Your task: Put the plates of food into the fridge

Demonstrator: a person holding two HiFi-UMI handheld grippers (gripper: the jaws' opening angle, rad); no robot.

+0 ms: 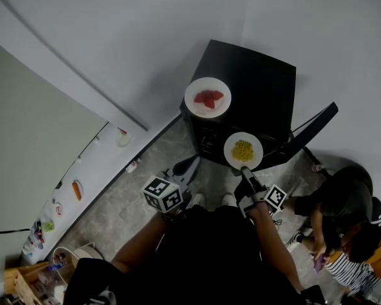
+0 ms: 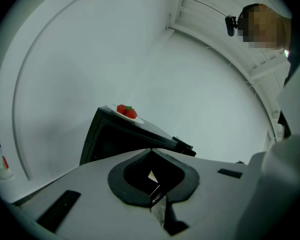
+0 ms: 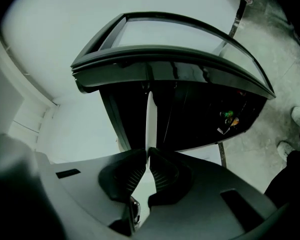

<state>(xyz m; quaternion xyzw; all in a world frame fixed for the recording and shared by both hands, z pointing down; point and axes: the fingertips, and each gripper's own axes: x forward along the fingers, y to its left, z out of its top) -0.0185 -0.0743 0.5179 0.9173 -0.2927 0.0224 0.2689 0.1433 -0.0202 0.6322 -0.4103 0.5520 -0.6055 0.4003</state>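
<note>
A small black fridge [image 1: 254,81] stands against the white wall with its door [image 1: 312,127] swung open to the right. On its top sits a white plate of strawberries [image 1: 207,97], which the left gripper view also catches as the strawberry plate [image 2: 126,112]. My right gripper [image 1: 245,171] is shut on the near rim of a white plate of yellow food [image 1: 243,150], held in front of the fridge's open front. In the right gripper view that plate [image 3: 151,118] shows edge-on, pinched by the right gripper [image 3: 148,151]. My left gripper [image 1: 189,166] [image 2: 157,191] is shut and empty, left of the fridge.
A person sits on the floor at the lower right [image 1: 343,224]. A white ledge with small items [image 1: 76,189] runs along the left. Small colourful items [image 3: 229,118] lie inside the dark fridge. My own shoes [image 1: 213,200] stand on the stone floor just before the fridge.
</note>
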